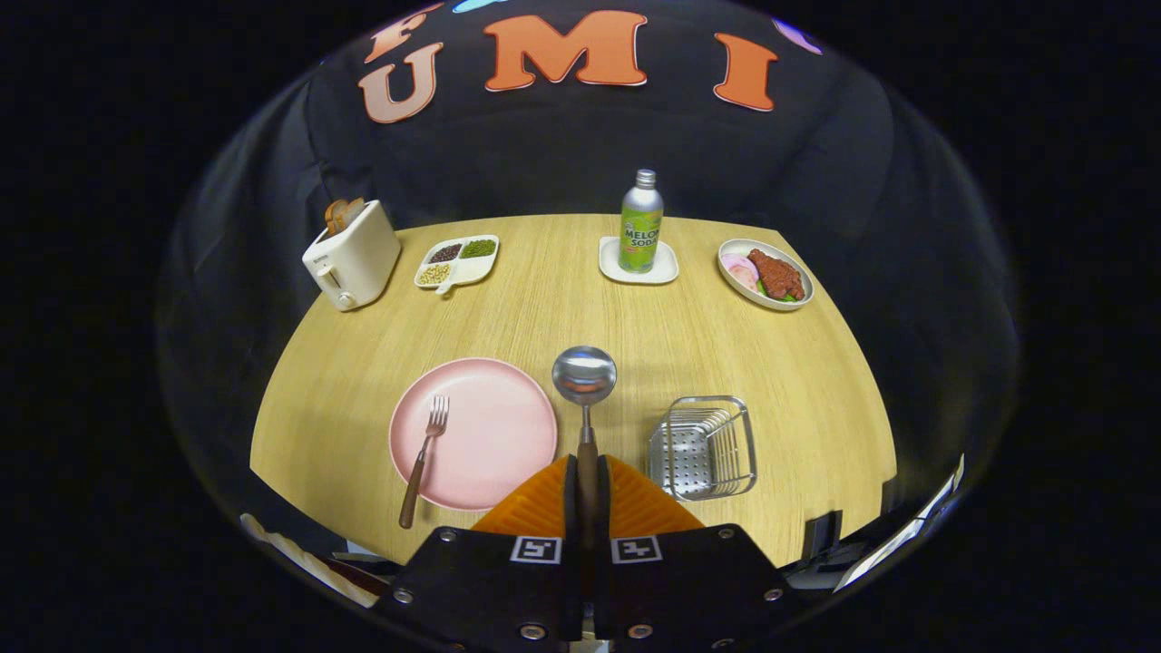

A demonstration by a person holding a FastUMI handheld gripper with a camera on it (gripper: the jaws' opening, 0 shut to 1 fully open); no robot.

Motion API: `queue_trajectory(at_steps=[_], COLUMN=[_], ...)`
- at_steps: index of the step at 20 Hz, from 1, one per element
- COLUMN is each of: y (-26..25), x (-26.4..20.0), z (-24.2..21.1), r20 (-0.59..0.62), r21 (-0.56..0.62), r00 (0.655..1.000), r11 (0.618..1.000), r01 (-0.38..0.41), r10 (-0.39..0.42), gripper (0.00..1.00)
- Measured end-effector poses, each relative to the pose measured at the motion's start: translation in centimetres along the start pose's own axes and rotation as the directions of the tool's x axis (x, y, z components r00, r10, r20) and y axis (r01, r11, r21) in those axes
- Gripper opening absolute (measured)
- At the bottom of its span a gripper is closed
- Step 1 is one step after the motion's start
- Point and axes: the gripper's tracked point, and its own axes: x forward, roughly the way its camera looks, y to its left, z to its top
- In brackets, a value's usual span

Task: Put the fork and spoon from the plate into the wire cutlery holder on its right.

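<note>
The hand-held gripper (587,485) has its two orange fingers (544,503) pressed together on the brown handle of the spoon (584,385), holding it. The spoon's handle runs straight ahead from between the fingers, and its shiny round bowl stands out beyond the fingertips, raised above the table (635,326), between the plate and the wire holder.

Just ahead and to the left of the fingers, close to the table's near edge, lies the pink plate (494,435). The fork (424,458) rests on the plate's left part, tines pointing away toward the far edge, its brown handle reaching over the plate's near-left rim onto the wood.

Just ahead and to the right of the fingers, also near the near edge, sits the wire cutlery holder (706,447), a metal basket with a perforated bottom.

Along the far edge, from left to right, stand a cream toaster (352,256) with bread in its slot at the far left corner, a divided dish (458,261) of beans and grains, a green soda bottle (640,222) upright on a small white tray (638,263), and an oval plate of food (765,273) toward the far right corner.
</note>
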Motion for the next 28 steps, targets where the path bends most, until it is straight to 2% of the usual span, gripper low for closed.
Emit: queue_trajectory(at_steps=[7, 12, 16, 19, 27, 28], y=[-5.3, -8.4, -8.8, -8.4, -8.5, -8.3], x=[-1.3, -0.4, 0.5, 1.5, 4.2, 4.6], z=[-1.3, -3.1, -3.4, -3.7, -4.5, -4.1], r20=[-0.091, -0.214, -0.314, -0.398, -0.545, -0.539], r21=[-0.028, -0.113, -0.164, -0.152, -0.228, -0.237], r00=[0.994, 0.972, 0.946, 0.916, 0.833, 0.837], r11=[0.998, 0.991, 0.986, 0.988, 0.973, 0.97], r01=[0.06, 0.077, 0.035, -0.016, -0.045, -0.049], r10=[-0.063, -0.1, -0.085, -0.046, -0.089, -0.089], gripper=[0.06, 0.06, 0.06, 0.05, 0.05, 0.06])
